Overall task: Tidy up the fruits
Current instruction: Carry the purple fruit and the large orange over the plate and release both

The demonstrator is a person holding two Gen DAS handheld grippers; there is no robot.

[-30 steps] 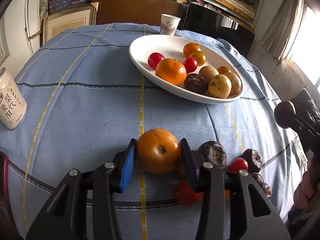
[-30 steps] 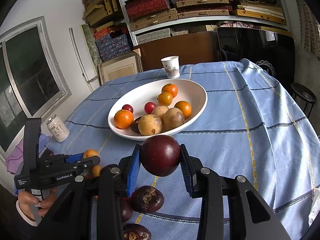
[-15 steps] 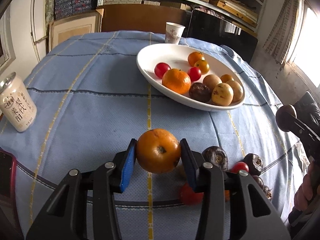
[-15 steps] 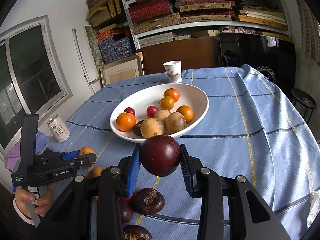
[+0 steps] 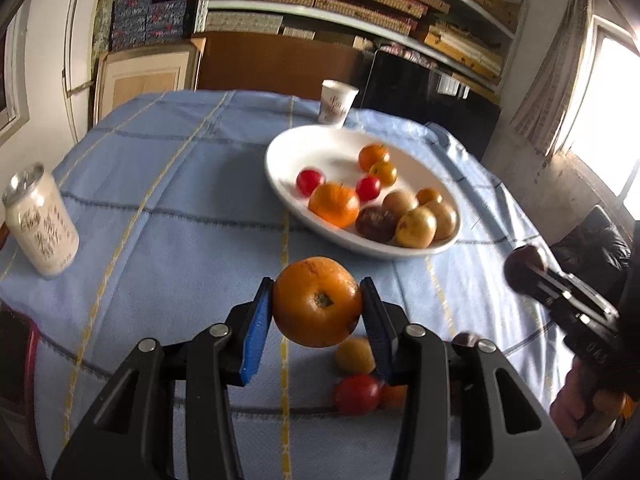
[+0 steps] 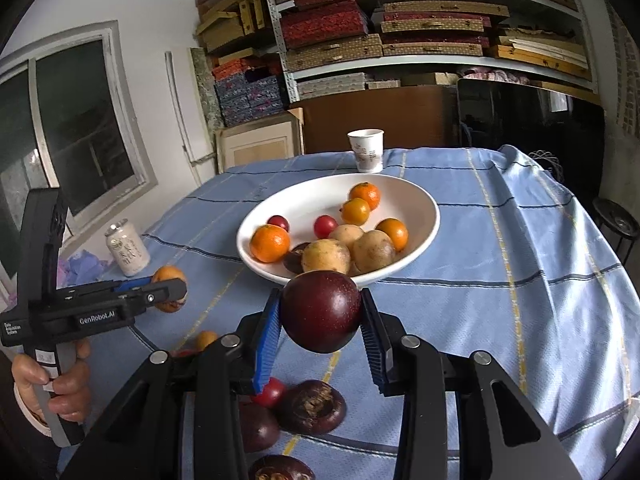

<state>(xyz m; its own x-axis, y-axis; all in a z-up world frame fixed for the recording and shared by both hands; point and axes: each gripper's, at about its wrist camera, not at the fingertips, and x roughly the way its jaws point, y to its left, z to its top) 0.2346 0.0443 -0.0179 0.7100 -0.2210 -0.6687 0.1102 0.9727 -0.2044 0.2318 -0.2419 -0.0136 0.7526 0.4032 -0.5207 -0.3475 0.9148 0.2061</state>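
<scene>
the left gripper [image 5: 317,306] pinched a large orange [image 5: 317,301] between its blue pads, stem end toward the camera, held clear above the blue checked tablecloth [image 5: 180,220]. the right gripper [image 6: 320,316] clamped a dark purple round fruit [image 6: 321,311] the same way, also off the cloth. ahead of both sat a white oval bowl [image 6: 420,200], holding small oranges, red cherry tomatoes, yellow-brown round fruits and one dark purple fruit. loose fruit lay on the cloth below the grippers: a small yellow-orange fruit [image 5: 355,355] and a red tomato [image 5: 357,394] under the left one, two dark purple fruits [image 6: 312,406] and a red tomato [image 6: 273,392] under the right. a white drink can [image 5: 40,224] stood upright at the left edge of the table, well apart from the bowl. a paper cup [image 6: 366,150] stood just behind the bowl.
</scene>
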